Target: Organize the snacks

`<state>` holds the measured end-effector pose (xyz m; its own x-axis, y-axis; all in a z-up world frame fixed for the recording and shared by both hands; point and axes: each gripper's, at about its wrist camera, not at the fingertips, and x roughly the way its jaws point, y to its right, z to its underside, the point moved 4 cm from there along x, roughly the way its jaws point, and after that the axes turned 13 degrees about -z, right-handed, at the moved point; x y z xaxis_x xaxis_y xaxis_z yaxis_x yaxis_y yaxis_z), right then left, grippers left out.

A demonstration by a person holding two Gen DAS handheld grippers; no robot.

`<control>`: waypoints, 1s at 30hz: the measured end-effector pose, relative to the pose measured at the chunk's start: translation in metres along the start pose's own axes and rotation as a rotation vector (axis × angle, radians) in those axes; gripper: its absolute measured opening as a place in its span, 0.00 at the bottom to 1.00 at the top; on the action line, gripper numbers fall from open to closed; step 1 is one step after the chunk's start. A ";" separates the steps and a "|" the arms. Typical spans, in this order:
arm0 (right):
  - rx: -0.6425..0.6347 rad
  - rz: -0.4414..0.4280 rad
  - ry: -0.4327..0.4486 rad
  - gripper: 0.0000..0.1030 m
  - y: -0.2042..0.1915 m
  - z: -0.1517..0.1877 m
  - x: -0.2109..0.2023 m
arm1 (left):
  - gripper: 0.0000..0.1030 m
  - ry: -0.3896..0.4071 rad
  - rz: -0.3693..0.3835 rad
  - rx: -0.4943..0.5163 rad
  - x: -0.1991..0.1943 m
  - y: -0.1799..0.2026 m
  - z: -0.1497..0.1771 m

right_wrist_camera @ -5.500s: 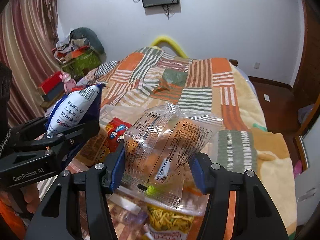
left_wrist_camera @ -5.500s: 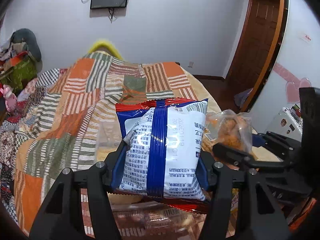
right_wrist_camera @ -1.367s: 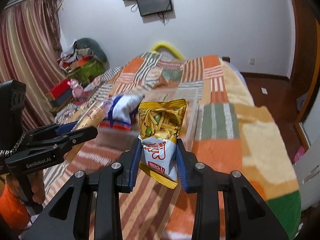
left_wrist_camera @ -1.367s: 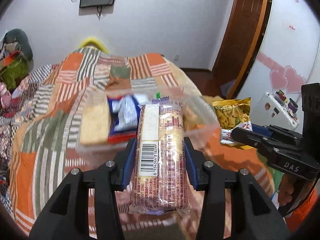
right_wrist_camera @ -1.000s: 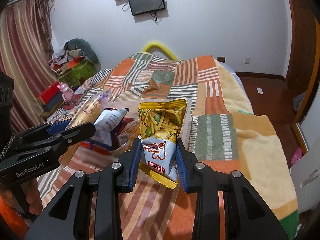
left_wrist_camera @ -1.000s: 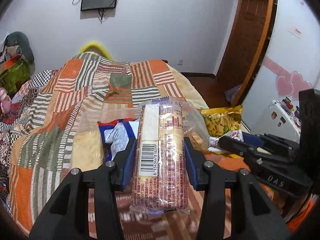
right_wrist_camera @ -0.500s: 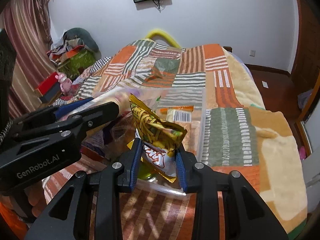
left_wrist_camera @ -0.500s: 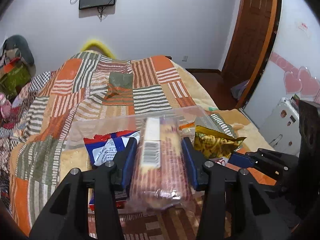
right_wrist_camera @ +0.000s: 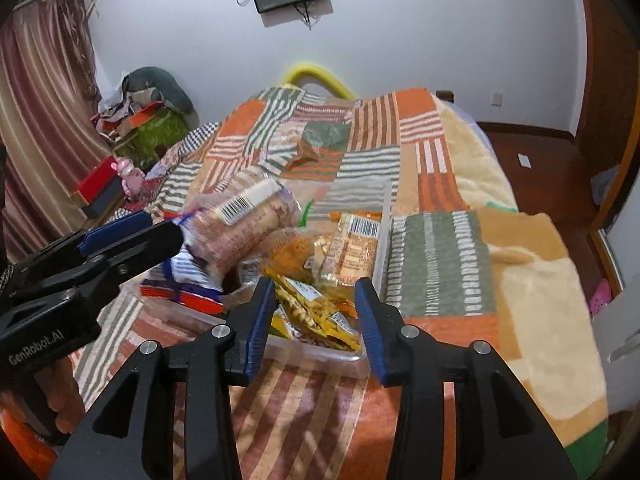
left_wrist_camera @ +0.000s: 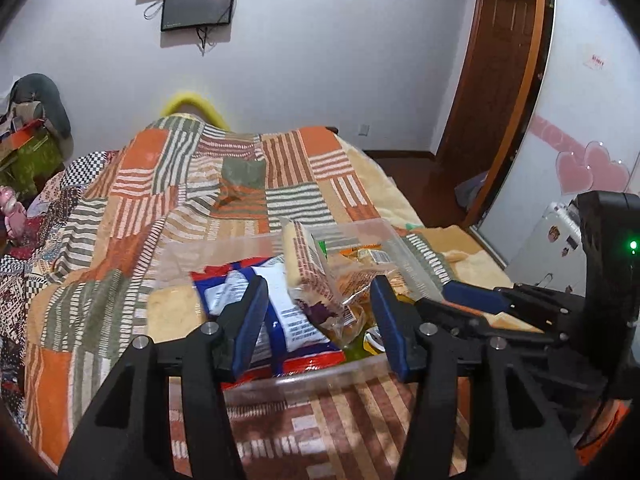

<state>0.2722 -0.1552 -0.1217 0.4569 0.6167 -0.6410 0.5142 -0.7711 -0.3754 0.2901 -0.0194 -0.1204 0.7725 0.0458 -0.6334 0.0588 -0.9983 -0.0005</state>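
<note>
A clear plastic bin (left_wrist_camera: 304,380) sits on the patchwork bed and holds several snack packs. My left gripper (left_wrist_camera: 316,320) is open over the bin's near edge; the long biscuit pack (left_wrist_camera: 306,268) lies tilted in the bin, free of the jaws, on the blue-and-white bag (left_wrist_camera: 280,312). My right gripper (right_wrist_camera: 316,312) is open over the bin (right_wrist_camera: 320,350); the yellow chips bag (right_wrist_camera: 316,312) lies in the bin between the jaws, untouched. The biscuit pack (right_wrist_camera: 244,224) and the left gripper (right_wrist_camera: 120,240) show at left in the right wrist view.
The patchwork blanket (left_wrist_camera: 120,208) covers the bed around the bin. A pile of clothes and boxes (right_wrist_camera: 144,120) stands beside the bed at left. A wooden door (left_wrist_camera: 496,92) and a white cabinet (left_wrist_camera: 560,240) are at right.
Both grippers have opened over the bin. The biscuit pack has dropped from the left jaws into the bin, and the yellow chips bag from the right jaws.
</note>
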 end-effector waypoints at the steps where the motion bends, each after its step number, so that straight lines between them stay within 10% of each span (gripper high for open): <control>1: -0.006 -0.001 0.011 0.37 -0.003 -0.002 -0.006 | 0.51 0.009 0.001 -0.007 -0.007 -0.003 -0.001; 17: -0.184 -0.029 0.305 0.37 -0.095 -0.019 -0.134 | 0.52 0.302 -0.050 -0.051 -0.175 -0.032 -0.017; 30: -0.218 0.003 0.396 0.75 -0.119 -0.003 -0.162 | 0.96 0.428 -0.123 -0.062 -0.242 -0.035 0.007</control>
<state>0.1388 -0.1629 0.0285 0.6792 0.6603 -0.3205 0.6340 -0.7478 -0.1969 0.0964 0.0045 0.0274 0.9486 0.1884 -0.2545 0.1946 -0.9809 -0.0010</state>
